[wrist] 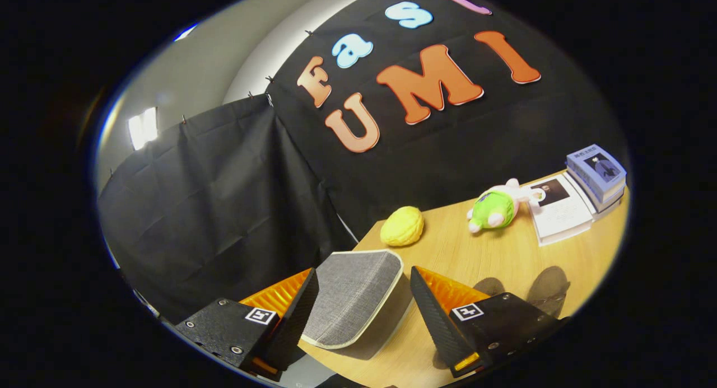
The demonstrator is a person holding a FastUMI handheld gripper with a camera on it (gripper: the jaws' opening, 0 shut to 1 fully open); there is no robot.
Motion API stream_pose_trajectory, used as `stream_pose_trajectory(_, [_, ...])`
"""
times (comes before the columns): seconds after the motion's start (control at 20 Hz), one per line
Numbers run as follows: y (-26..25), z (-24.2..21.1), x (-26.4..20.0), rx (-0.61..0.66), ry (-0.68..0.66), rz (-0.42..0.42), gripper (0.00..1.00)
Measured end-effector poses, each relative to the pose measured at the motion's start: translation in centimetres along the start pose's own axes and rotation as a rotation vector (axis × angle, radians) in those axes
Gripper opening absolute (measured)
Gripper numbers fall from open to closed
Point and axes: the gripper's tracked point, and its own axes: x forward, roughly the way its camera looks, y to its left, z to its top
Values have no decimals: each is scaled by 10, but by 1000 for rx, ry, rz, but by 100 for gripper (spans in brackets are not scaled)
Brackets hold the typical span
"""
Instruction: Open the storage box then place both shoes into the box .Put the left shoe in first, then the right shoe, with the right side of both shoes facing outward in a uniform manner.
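- With its two fingers spread wide apart, gripper (358, 315) open; nothing pressed between the fingers; held tilted above the near corner of the wooden table (487, 265)
- Grey fabric panel (353, 301) with a pale trimmed edge seen between the fingers, raised off the table and leaning toward the left finger; probably the lid or flap of the storage box, though cannot tell for certain; whether the left finger touches it cannot be told; clearly apart from the right finger
- Yellow lumpy object (402, 225) just beyond the grey panel, resting on the table near its back edge
- Green and white plush toy (496, 207) lying on its side further along the table, well apart from the yellow object
- Open booklet (560, 211) flat on the table just beside the plush toy, touching or nearly touching it
- Stack of blue books (596, 175) beyond the booklet, at the far end of the table
- Black cloth wall (224, 197) behind the table; two dark shadows on the tabletop just ahead of the right finger
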Motion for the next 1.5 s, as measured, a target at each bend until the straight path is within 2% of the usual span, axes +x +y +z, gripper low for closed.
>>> stream_pose_trajectory(0.75, [-11, -78, 79, 284, 223, 115, 97])
stream_pose_trajectory(0.95, [-23, -97, 96, 311, 250, 99, 97])
stream_pose_trajectory(1.25, [-8, -111, 109, 432, 280, 204, 96])
stream_pose_trajectory(1.3, [-8, -109, 109, 440, 275, 213, 95])
stream_pose_trajectory(1.4, [-5, -105, 109, 422, 261, 208, 87])
stream_pose_trajectory(1.45, [-7, -104, 107, 407, 254, 191, 78])
stream_pose_trajectory(1.5, [-8, -102, 106, 391, 249, 183, 77])
